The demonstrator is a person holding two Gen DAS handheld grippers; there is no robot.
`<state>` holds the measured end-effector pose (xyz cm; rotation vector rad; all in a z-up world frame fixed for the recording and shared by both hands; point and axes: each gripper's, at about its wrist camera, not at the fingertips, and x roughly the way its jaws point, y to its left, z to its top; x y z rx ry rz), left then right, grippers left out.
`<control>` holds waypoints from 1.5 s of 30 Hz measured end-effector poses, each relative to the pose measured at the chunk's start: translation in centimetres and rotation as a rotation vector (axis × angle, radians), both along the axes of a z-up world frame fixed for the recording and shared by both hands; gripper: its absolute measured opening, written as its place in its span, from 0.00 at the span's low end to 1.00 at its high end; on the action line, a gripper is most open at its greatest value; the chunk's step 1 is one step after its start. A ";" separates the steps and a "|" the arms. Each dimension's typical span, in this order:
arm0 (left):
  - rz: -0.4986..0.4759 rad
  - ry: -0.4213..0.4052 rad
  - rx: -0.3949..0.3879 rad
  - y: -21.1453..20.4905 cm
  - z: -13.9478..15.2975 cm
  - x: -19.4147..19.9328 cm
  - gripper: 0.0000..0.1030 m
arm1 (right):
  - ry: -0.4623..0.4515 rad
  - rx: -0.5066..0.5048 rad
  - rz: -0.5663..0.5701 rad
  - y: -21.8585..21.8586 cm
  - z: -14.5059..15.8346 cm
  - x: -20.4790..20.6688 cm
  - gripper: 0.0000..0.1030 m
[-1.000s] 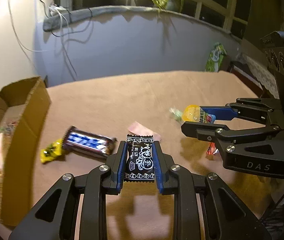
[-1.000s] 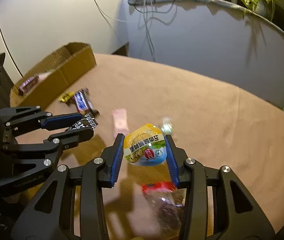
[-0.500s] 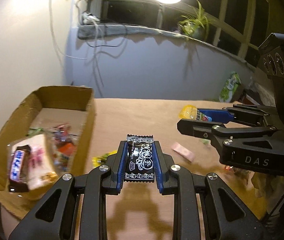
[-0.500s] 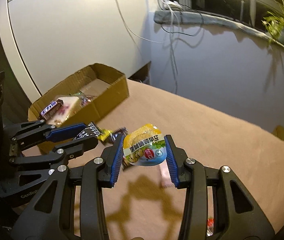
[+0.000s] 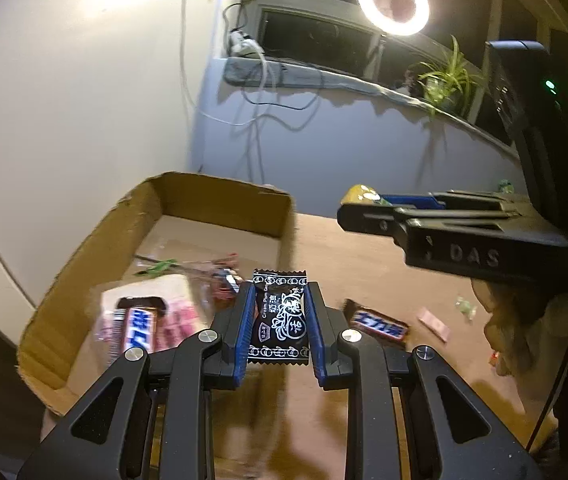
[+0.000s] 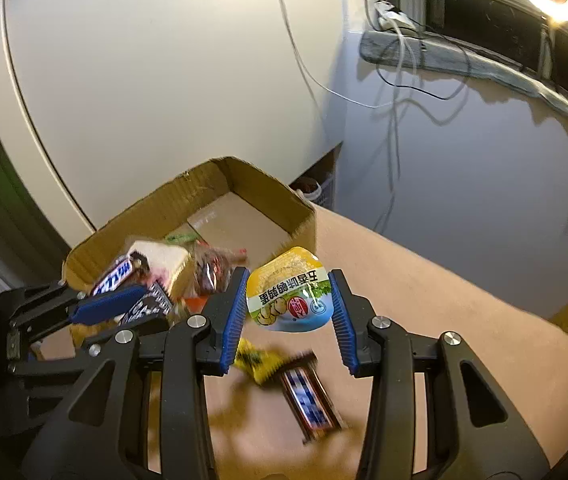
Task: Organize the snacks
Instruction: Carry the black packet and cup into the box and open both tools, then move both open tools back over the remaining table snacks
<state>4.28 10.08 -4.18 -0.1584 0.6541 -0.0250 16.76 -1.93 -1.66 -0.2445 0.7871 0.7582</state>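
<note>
Here, my left gripper (image 5: 280, 320) clamps a black candy packet (image 5: 280, 316) and my right gripper (image 6: 288, 300) pinches a yellow snack cup (image 6: 290, 294) beside the cardboard box (image 5: 220, 196); both should clear its rim before I let go.

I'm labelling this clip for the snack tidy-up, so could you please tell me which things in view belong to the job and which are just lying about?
Job:
- box
- black candy in left gripper
- yellow cup in right gripper
- chocolate bar, pink sweet, yellow wrapper on table

Lying about:
- ring light
- plant
- cables
</note>
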 end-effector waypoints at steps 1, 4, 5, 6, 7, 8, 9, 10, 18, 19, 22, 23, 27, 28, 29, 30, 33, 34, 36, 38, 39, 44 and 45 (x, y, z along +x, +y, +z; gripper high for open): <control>0.008 0.001 0.000 0.3 0.0 0.0 0.23 | 0.000 -0.002 0.005 0.6 0.0 0.4 0.40; 0.027 0.003 0.002 1.4 -0.1 0.0 0.23 | 0.010 -0.008 0.022 2.6 -0.2 1.5 0.40; 0.034 0.004 0.000 1.7 -0.2 0.0 0.23 | 0.014 -0.009 0.027 3.1 -0.4 1.8 0.41; 0.037 0.005 -0.001 1.9 -0.2 0.1 0.23 | 0.018 -0.012 0.032 3.6 -0.5 2.2 0.40; 0.039 0.006 -0.003 2.1 -0.2 0.2 0.23 | 0.022 -0.015 0.037 4.2 -0.7 2.5 0.40; 0.041 0.008 -0.002 2.2 -0.2 0.2 0.23 | 0.026 -0.017 0.039 4.8 -0.9 2.8 0.40; 0.043 0.009 -0.001 2.4 -0.3 0.3 0.23 | 0.031 -0.020 0.042 5.3 -1.2 3.1 0.40; 0.044 0.012 -0.002 2.5 -0.4 0.4 0.23 | 0.037 -0.023 0.045 5.9 -1.4 3.4 0.41; 0.045 0.030 -0.007 3.0 -0.9 0.7 0.23 | 0.073 -0.048 0.053 8.4 -3.3 5.3 0.41; 0.045 0.031 -0.007 3.1 -0.9 0.8 0.23 | 0.078 -0.050 0.053 8.5 -3.5 5.5 0.41; 0.048 0.038 -0.007 3.2 -1.2 1.0 0.23 | 0.093 -0.049 0.052 8.7 -4.0 6.1 0.41; 0.050 0.040 -0.008 3.3 -1.2 1.0 0.23 | 0.099 -0.048 0.051 8.7 -4.1 6.2 0.41; 0.058 0.038 -0.018 3.5 -1.1 0.8 0.23 | 0.102 -0.049 0.048 8.6 -4.3 6.4 0.42; 0.059 0.038 -0.017 3.5 -1.1 0.7 0.23 | 0.101 -0.051 0.047 8.7 -4.4 6.4 0.42; 0.060 0.038 -0.017 3.5 -1.1 0.7 0.23 | 0.104 -0.052 0.050 8.7 -4.4 6.4 0.42; 0.061 0.038 -0.017 3.4 -1.1 0.7 0.23 | 0.105 -0.053 0.052 8.7 -4.4 6.3 0.42; 0.062 0.039 -0.014 3.5 -1.2 0.7 0.24 | 0.101 -0.057 0.054 8.8 -4.5 6.3 0.45; 0.064 0.039 -0.013 3.5 -1.1 0.7 0.29 | 0.100 -0.056 0.052 8.8 -4.4 6.3 0.51; 0.068 0.037 -0.013 3.5 -1.1 0.7 0.40 | 0.093 -0.048 0.053 8.8 -4.3 6.2 0.56; 0.067 0.035 -0.012 3.5 -1.1 0.6 0.42 | 0.088 -0.052 0.052 8.9 -4.2 6.1 0.57; 0.065 0.034 -0.012 3.5 -1.1 0.6 0.42 | 0.085 -0.057 0.051 9.0 -4.2 6.0 0.63; 0.058 0.032 -0.008 3.3 -1.0 0.6 0.42 | 0.075 -0.055 0.051 8.9 -3.9 5.7 0.68; 0.058 0.031 -0.009 3.3 -0.9 0.5 0.42 | 0.075 -0.055 0.050 8.8 -3.8 5.6 0.68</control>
